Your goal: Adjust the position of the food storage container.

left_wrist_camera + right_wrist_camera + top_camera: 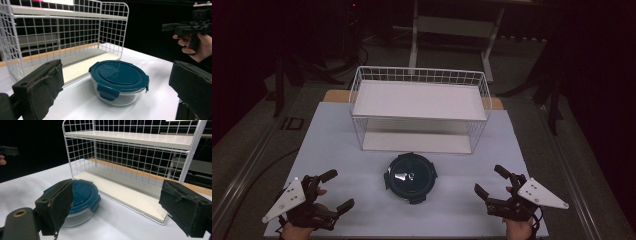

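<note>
Near the front edge of the white worktop [337, 135], midway across, sits a round glass container [410, 177] with a clipped-on teal lid — just in front of a white wire shelf rack [419, 107] with two empty tiers. Left gripper [334, 192] and right gripper [492, 182] wait at the front corners, jaws spread wide and holding nothing. Judging by this, the handling has not begun — the container is untouched.
</note>
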### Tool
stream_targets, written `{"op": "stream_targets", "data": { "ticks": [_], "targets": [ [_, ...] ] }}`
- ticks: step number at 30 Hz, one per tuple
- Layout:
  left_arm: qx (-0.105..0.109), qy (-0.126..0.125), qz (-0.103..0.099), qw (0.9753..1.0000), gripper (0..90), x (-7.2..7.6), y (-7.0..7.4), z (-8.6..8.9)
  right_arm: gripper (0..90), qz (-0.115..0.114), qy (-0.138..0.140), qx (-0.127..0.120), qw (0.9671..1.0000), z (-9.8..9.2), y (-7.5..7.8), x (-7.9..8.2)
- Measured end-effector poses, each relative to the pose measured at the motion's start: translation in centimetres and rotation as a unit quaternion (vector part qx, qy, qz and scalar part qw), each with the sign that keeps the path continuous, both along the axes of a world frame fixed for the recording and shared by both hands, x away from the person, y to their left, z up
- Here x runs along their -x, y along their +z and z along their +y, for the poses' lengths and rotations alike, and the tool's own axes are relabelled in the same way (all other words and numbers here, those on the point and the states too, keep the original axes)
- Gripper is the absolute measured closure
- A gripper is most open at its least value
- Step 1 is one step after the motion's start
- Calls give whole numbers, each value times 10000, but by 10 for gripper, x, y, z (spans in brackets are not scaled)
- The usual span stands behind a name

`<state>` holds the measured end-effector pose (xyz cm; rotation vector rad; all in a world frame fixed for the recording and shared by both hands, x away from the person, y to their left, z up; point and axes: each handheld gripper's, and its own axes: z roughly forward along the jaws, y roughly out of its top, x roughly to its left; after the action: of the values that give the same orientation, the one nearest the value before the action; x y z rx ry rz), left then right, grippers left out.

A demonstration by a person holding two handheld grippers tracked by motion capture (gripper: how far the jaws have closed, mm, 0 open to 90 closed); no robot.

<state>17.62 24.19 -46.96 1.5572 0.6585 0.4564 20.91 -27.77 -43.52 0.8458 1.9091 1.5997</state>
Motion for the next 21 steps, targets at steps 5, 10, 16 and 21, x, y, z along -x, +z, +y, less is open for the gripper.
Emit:
{"op": "stream_targets", "data": {
  "ticks": [5, 10, 16, 21],
  "targets": [
    [-34, -75, 38, 10000, 0, 0, 1, 0, 116, 1, 146, 62, 9999, 3, 3, 0],
    [36, -64, 79, 9999, 0, -1, 4, 3, 116, -29, 255, 36, 9997, 5, 5, 1],
    [174, -302, 61, 9994, 0, -1, 15, 2, 110, -23, 345, -42, 9994, 5, 10, -4],
    [471, -667, 144, 9966, 0, -5, 24, -1, 112, 110, 659, 28, 9978, 7, 11, -12]
  ]
}}
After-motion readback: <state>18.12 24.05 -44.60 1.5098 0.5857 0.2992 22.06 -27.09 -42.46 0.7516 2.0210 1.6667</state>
